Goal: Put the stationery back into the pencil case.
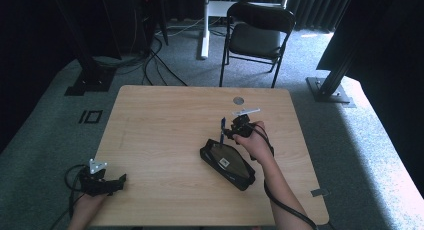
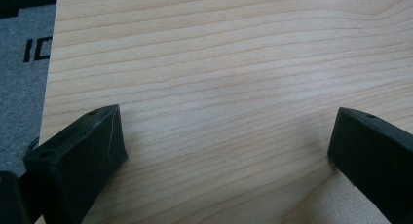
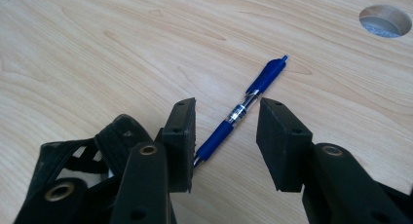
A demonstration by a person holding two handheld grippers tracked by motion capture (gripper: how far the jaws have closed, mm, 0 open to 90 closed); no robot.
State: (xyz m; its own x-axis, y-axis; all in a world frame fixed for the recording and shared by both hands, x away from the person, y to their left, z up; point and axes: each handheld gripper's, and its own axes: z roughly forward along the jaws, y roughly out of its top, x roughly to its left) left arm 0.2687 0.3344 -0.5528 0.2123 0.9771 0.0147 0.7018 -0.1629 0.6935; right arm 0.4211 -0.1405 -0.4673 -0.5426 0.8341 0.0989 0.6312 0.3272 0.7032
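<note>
Right fingers (image 3: pixel 226 136) apart astride blue pen (image 3: pixel 243 107), black pouch (image 3: pixel 87 160) beside; left fingers (image 2: pixel 224 151) apart over bare table (image 2: pixel 219 63).

Two black grippers: left gripper (image 1: pixel 121 179) topped by a grey three-cornered plate, right gripper (image 3: pixel 226 139) showing blocky matte pads, brass-ringed screw holes in the arms. Black cables trailing from each. Bare forearms, no sleeves.

Pen (image 3: pixel 242 108) tip's hidden behind the right gripper's (image 3: pixel 226 136) near jaw, can't tell if it's touching the pouch (image 3: pixel 78 158), which is cut off below.
</note>
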